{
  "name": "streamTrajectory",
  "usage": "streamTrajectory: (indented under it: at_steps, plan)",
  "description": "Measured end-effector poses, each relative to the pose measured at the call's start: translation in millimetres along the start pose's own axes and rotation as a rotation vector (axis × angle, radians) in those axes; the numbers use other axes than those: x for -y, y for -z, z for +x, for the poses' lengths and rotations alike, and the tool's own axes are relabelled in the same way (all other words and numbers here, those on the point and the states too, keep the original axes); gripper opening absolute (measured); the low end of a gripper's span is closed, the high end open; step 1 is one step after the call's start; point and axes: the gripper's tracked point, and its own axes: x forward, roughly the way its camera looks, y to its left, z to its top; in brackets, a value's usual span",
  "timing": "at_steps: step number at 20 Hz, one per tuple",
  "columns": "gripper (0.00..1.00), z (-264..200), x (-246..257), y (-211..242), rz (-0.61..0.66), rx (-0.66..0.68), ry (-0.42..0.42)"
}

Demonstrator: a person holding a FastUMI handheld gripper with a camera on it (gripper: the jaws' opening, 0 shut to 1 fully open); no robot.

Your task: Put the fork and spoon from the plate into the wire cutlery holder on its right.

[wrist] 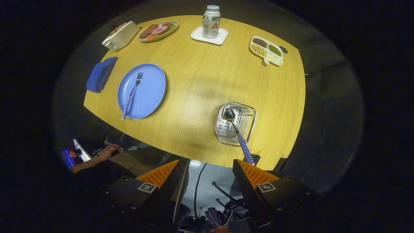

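Note:
A blue plate (147, 94) lies on the yellow wooden table (207, 81), far ahead and to the left of my fingers. On the plate rests a fork (131, 95) with a blue-checked handle that sticks out over the near rim. To the plate's right stands the wire cutlery holder (234, 124). The spoon (237, 134) leans inside it, bowl down at the far side, and its checked handle pokes out toward my right finger. My gripper (207, 163) is open, high above the table's near edge, with nothing between its fingers.
A blue cloth (100, 74) lies left of the plate. At the back stand a white box (121, 35), a food plate (158, 30), a bottle (211, 21) on a white coaster and a divided dish (266, 50) of beans. A person's hand (108, 152) shows below the table edge.

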Motion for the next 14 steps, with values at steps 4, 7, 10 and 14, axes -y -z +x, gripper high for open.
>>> streamTrajectory:
  at_steps: [4, 7, 10, 14]
  plan:
    - [0.97, 6.9, -36.3, -10.5, -0.024, 0.018, -0.039]
    - [0.97, 13.2, -64.8, -21.4, -0.053, 0.026, -0.061]
    - [0.97, 18.5, -92.3, -30.3, -0.062, 0.027, -0.100]
    - [0.97, 29.9, -123.7, -44.5, -0.054, 0.031, -0.137]
